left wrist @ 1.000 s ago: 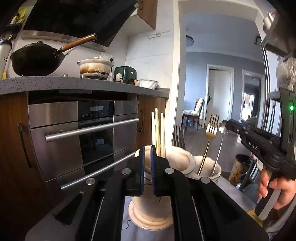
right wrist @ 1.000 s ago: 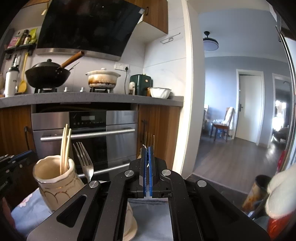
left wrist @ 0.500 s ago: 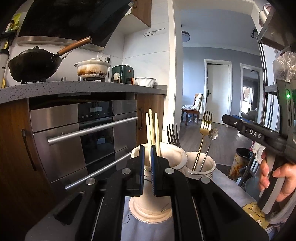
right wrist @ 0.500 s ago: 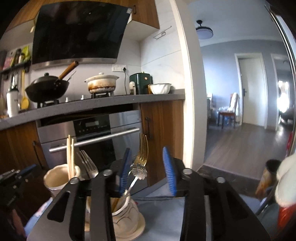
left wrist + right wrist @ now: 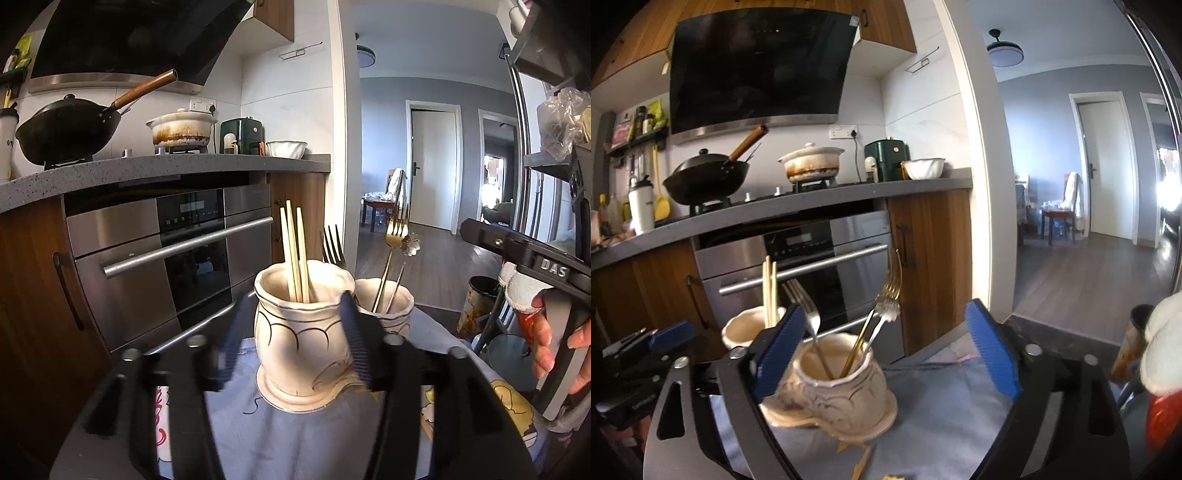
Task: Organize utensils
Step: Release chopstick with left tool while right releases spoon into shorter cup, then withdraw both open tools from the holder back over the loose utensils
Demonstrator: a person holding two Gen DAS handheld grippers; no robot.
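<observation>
On a blue cloth (image 5: pixel 934 410), the left gripper (image 5: pixel 291 339) has just been opening, with the cream pot (image 5: pixel 301 332) of chopsticks (image 5: pixel 293 254) between its jaws but not squeezed. Right of it, the second cream pot (image 5: pixel 836 387) holds a silver fork (image 5: pixel 803 306) and a gold fork (image 5: pixel 890 288). The right gripper (image 5: pixel 886 354) has just opened wide around that pot and grips nothing.

Centre frame: cream ceramic jar (image 5: pixel 299 332) holds three pale wooden chopsticks (image 5: pixel 293 251). Left gripper (image 5: pixel 291 343), jaws just opening, blue pads flank jar, blurred. Smaller cream cup (image 5: pixel 397 308) behind right holds gold fork (image 5: pixel 391 254).
</observation>
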